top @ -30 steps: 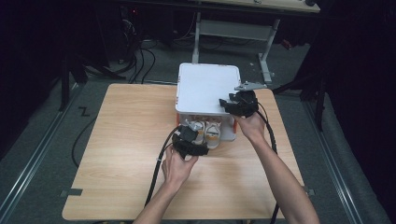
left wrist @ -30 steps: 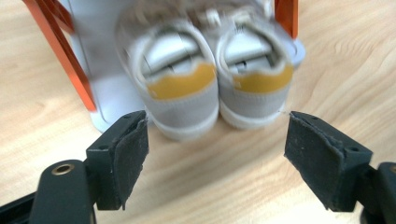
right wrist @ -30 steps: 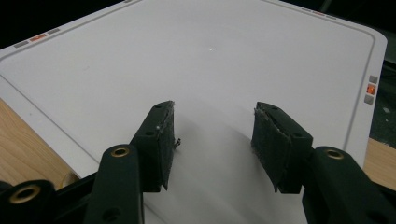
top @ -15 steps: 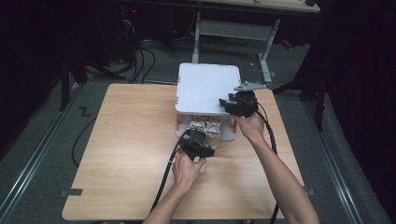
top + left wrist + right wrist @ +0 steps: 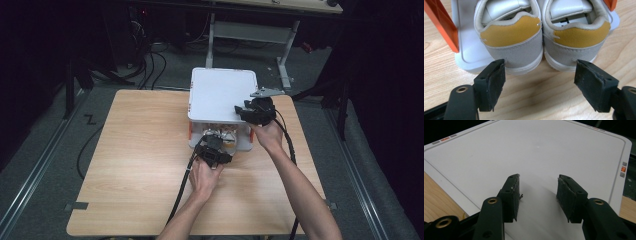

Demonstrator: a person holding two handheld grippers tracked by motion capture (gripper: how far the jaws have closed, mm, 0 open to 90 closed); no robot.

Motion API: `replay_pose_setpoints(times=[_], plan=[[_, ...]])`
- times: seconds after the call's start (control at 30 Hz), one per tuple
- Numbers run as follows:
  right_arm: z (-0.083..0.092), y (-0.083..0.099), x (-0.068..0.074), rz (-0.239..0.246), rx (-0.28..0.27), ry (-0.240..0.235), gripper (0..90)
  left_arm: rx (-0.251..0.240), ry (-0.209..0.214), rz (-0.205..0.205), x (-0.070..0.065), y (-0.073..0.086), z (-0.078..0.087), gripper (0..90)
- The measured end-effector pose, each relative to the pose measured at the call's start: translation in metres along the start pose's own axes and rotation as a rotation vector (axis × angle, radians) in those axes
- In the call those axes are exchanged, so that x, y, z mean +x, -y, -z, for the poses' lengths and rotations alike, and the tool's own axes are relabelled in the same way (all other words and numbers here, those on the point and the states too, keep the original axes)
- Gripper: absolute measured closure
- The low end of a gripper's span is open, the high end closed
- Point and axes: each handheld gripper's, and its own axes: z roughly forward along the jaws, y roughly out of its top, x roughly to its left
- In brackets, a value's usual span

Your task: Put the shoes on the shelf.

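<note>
A white storage box (image 5: 222,95) stands at the back middle of the wooden table, its front flap folded down. A pair of white and grey shoes with yellow heel patches (image 5: 220,136) sits in its open front. In the left gripper view the left shoe (image 5: 511,37) and the right shoe (image 5: 576,35) show their heels just beyond my open left gripper (image 5: 540,77), which touches neither. The left gripper (image 5: 212,150) rests low on the table before the box. My right gripper (image 5: 245,111) is open over the box lid (image 5: 536,152) near its right front corner.
Orange side panels (image 5: 441,25) flank the box opening. The table (image 5: 140,165) has bare wood left and front of the box. Black cables (image 5: 182,185) trail from both grippers toward the front edge. A desk frame (image 5: 250,30) and floor cables lie behind the table.
My left gripper has moved right and forward, from the box's left front to just behind the shoes' heels. The right gripper has stayed on the lid.
</note>
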Motion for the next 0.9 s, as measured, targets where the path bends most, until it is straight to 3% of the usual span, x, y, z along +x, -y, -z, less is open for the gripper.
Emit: replay_pose_setpoints(times=[0.57, 0.83, 0.9], plan=[[0.0, 0.0, 0.0, 0.002, -0.003, -0.003, 52.6, -0.101, 0.003, 0.072, 0.003, -0.011, -0.026, 26.5], [0.0, 0.0, 0.0, 0.003, -0.004, -0.004, 52.7, -0.134, -0.027, 0.095, 0.002, -0.015, -0.033, 25.8], [0.0, 0.0, -0.001, 0.005, -0.004, -0.005, 52.7, -0.142, -0.032, 0.081, 0.003, -0.016, -0.034, 25.4]])
